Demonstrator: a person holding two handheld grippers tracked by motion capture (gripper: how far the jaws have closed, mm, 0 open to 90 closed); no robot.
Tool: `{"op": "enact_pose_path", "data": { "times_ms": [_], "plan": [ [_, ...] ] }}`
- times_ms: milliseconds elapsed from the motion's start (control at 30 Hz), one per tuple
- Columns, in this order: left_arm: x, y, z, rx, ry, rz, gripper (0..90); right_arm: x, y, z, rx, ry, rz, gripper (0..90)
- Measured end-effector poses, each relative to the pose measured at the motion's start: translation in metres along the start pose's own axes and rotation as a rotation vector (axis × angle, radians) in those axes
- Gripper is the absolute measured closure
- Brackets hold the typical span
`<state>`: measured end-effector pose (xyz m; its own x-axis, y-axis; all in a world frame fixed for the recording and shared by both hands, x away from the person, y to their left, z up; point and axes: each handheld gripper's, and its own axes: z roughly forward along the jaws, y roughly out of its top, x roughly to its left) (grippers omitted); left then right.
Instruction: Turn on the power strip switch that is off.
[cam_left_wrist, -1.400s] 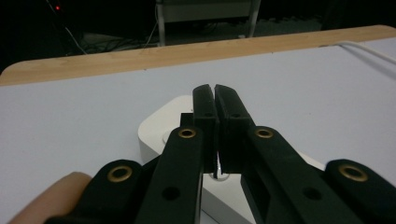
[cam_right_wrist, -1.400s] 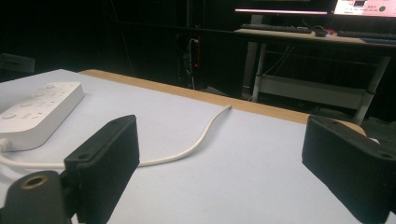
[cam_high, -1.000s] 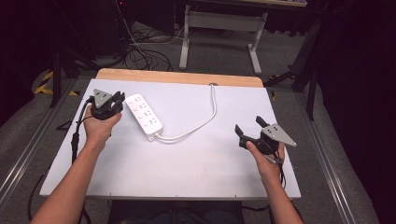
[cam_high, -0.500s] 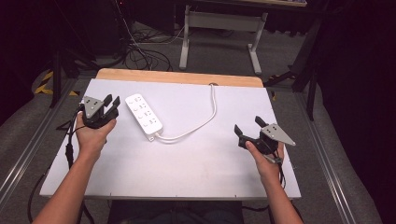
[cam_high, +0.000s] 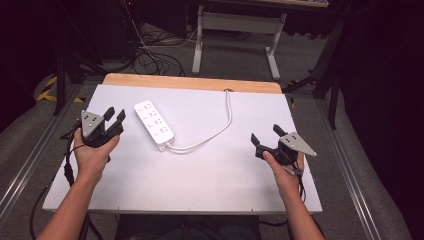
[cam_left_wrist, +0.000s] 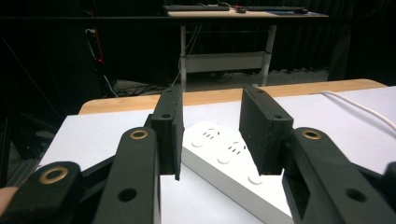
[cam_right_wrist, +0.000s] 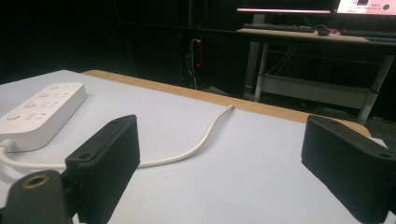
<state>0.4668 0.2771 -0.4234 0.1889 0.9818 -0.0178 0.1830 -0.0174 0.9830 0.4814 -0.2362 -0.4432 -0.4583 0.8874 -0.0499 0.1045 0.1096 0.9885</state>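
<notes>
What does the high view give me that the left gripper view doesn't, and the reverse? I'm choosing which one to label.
High view alone: both hands, the right claw open with nothing in it, and the white cable running from the power strip to the table's far edge. Left gripper view alone: the left claw close up, jaws apart, framing the strip's sockets, and a desk with keyboards in the dark background. Both share the strip, the white tabletop and its wooden far edge.

power strip (cam_high: 154, 122), table (cam_high: 200, 175), two grippers apart
</notes>
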Motion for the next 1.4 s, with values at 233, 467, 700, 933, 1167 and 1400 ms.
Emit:
{"op": "enact_pose_path", "data": {
  "times_ms": [233,467,700,933,1167,1400],
  "plan": [
    [0.001,-0.002,-0.006,0.001,0.004,-0.006,57.9,0.000,0.000,0.000,-0.001,-0.001,-0.002,12.1],
    [0.000,-0.002,-0.012,-0.005,0.006,0.000,55.6,0.000,0.000,0.000,-0.002,0.000,-0.003,12.3],
    [-0.002,-0.006,-0.018,0.000,0.011,-0.002,47.0,0.000,0.001,-0.001,-0.007,-0.003,-0.001,12.4],
    [-0.005,-0.009,-0.023,-0.003,0.004,0.002,37.8,0.000,0.001,-0.001,-0.008,0.002,-0.006,12.6],
    [-0.011,-0.012,-0.035,-0.016,0.010,-0.004,24.3,-0.002,0.002,-0.003,-0.016,-0.001,0.003,12.6],
    [-0.011,-0.013,-0.037,-0.007,0.010,-0.026,10.7,-0.001,0.002,-0.004,-0.020,0.002,0.002,12.1]
  ]
}}
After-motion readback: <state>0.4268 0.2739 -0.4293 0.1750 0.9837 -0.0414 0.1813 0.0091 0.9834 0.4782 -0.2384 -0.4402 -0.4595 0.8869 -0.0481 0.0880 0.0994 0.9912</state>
